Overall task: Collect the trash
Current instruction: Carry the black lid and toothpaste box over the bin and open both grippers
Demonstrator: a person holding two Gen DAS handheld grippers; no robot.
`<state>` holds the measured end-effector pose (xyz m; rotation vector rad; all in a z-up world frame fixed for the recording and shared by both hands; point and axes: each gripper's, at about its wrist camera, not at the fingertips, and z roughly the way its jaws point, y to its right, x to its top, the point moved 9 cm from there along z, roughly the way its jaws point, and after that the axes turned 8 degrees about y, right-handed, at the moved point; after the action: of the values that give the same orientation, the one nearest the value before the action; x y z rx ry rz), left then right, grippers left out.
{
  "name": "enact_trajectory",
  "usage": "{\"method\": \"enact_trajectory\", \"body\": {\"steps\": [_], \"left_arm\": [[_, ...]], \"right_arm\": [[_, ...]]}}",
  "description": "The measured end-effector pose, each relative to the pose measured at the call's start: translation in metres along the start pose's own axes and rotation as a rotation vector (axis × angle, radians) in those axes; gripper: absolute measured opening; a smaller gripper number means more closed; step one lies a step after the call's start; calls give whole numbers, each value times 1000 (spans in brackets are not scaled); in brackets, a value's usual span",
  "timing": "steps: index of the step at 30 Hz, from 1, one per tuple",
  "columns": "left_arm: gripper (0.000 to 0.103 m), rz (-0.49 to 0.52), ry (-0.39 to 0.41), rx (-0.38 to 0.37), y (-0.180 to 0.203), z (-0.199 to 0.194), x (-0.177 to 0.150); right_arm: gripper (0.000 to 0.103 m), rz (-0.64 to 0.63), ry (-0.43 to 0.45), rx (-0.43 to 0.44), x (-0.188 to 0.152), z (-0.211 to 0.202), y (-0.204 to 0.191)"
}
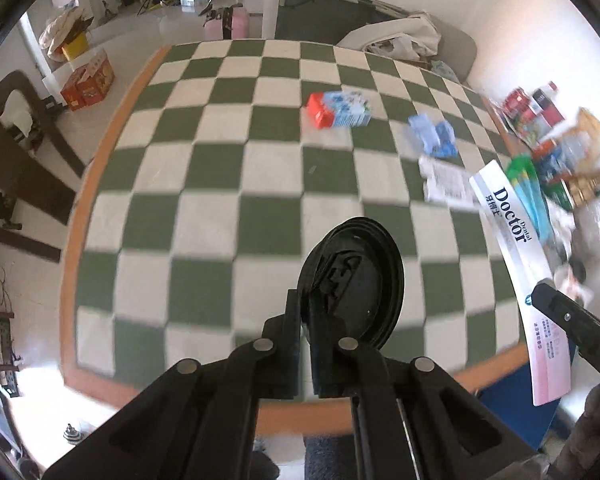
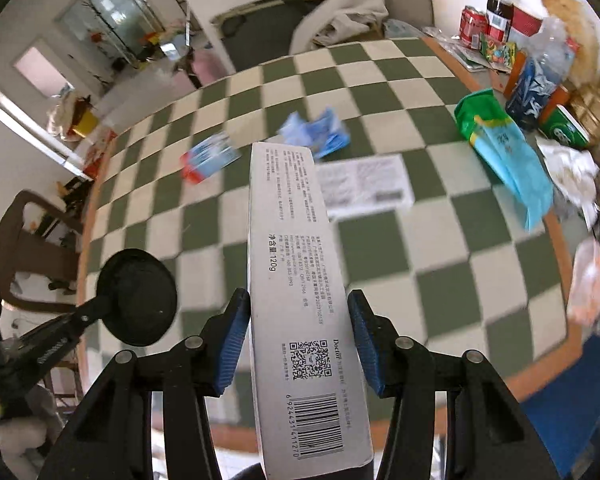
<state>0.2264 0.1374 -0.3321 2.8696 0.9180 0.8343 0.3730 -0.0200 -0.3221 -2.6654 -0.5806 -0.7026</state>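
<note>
My right claw is clamped across the long toothpaste box, raised above the checkered counter; light, crushable card, so I'd grip near its middle. My left claw pinches a black lid, left of that box

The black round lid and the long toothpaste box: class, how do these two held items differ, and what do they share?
1. Shape and colour: the black round lid is a dark disc; the toothpaste box is long, pale and printed.
2. Holder: the left gripper grips the lid; the right gripper grips the box.
3. Grip: the lid is pinched at its edge, the box across its width.
Shared: both are held above the checkered table.
</note>
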Motion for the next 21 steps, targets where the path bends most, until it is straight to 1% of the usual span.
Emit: {"method": "enact_trajectory", "body": {"steps": [2, 3, 6, 7, 12, 15, 17, 19, 21], "left_arm": [[1, -3, -8, -1, -17, -15, -27], [1, -9, -14, -6, -26, -22, -41], [1, -3, -48, -3, -47, -39, -85], [1, -3, -69, -7, -54, -45, -103], [1, 15, -139, -2, -75, -60, -170], [1, 4, -185, 5, -87, -55, -208], [1, -20, -226, 11, -94, -43, -234], [1, -39, -267, 19, -100, -26, -254], [1, -54, -314, 18, -104, 1, -277]], "right_arm": [[52, 4, 15, 1, -35, -21, -18], [52, 12, 15, 0, -58, -32, -28], [52, 28, -2, 11, -113, -52, -49], [52, 32, -10, 13, -134, -59, -56], [52, 48, -84, 28, -229, -84, -80], [52, 41, -142, 43, -279, -88, -88], [52, 31, -178, 49, -304, -84, -88], [52, 30, -230, 48, -335, -72, -86], [52, 32, -288, 39, -366, -52, -80]]}}
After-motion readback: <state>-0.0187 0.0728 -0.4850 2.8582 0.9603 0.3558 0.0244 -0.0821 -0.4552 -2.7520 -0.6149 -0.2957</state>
